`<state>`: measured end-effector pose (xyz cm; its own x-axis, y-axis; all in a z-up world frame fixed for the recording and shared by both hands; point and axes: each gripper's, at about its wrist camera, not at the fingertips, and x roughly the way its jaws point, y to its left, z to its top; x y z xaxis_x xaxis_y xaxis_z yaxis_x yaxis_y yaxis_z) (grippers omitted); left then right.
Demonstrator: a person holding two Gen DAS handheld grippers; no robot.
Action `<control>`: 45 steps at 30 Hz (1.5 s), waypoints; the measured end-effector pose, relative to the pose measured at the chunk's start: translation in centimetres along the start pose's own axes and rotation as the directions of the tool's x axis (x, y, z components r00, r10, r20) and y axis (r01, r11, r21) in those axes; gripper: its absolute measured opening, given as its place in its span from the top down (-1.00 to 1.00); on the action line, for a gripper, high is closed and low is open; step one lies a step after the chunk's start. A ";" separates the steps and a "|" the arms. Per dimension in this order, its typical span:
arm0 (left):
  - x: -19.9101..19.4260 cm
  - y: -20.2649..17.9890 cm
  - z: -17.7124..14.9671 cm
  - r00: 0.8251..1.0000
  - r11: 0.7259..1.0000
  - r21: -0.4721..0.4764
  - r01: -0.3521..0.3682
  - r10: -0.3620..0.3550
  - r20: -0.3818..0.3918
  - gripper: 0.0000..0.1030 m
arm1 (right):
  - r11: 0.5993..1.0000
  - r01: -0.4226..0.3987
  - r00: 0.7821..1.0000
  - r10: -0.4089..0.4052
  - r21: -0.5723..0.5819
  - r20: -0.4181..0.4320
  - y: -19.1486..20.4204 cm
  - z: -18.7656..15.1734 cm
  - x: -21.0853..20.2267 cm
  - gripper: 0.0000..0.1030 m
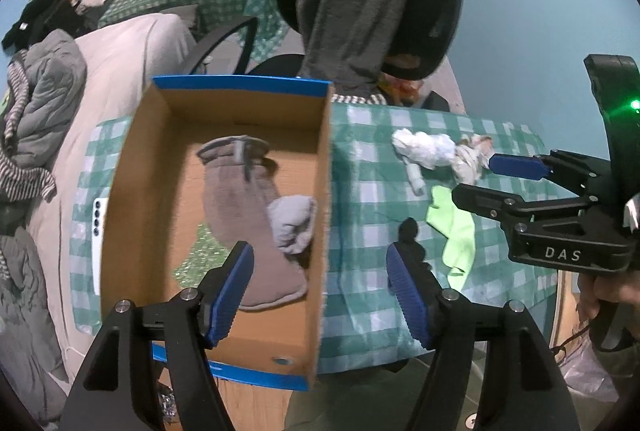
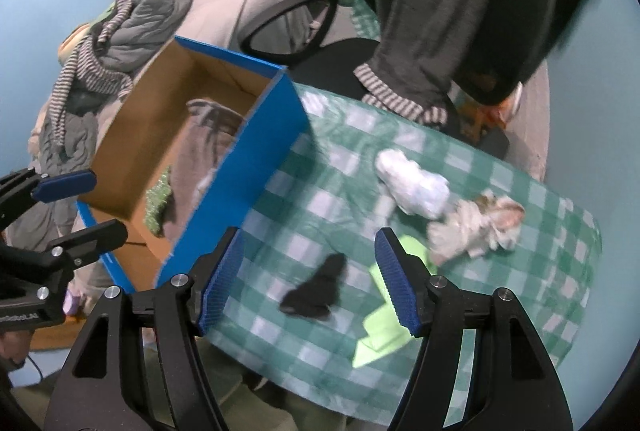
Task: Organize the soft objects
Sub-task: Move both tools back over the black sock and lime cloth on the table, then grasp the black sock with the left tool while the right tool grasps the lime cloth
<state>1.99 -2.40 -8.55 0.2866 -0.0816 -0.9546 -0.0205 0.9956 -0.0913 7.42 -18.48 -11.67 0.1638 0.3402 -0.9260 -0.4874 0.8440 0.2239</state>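
Box wall [image 1: 325, 191] between spread left gripper [image 1: 320, 291] pads — seemingly untouched

My left camera looks steeply down along my left claw [image 1: 320, 295], close over the open box [image 1: 224, 87] and the desk [image 1: 360, 167] to its right. My right camera looks down along my right claw [image 2: 308, 279], close over the desk farther right, the box at its left. Both views share the box, the checked cloth, the chair [image 2: 520, 11] beyond, and each other's claw at the edge.
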 end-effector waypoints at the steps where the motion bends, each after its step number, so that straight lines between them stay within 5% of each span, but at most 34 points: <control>1: 0.2 -0.4 0.1 1.000 1.000 0.008 0.001 -0.001 -0.003 -0.38 | 1.000 0.004 1.000 -0.004 0.009 -0.002 -0.6 -0.3 -0.1 -0.31; 21: 4.1 -7.3 0.6 0.994 0.994 0.091 0.053 -0.044 -0.105 -0.39 | 0.991 0.083 0.993 -0.073 0.109 -0.097 -7.7 -5.1 1.5 -0.31; 45: 12.0 -10.4 -1.4 0.969 0.990 0.125 0.069 -0.036 -0.245 -0.39 | 0.986 0.107 0.974 -0.077 0.132 -0.215 -9.8 -8.0 9.2 -0.31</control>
<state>4.32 -13.80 -19.41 0.0442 -0.1265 -0.9910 0.1196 0.9855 -0.1205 6.86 -26.95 -24.86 0.0123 0.1772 -0.9841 -0.3498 0.9228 0.1618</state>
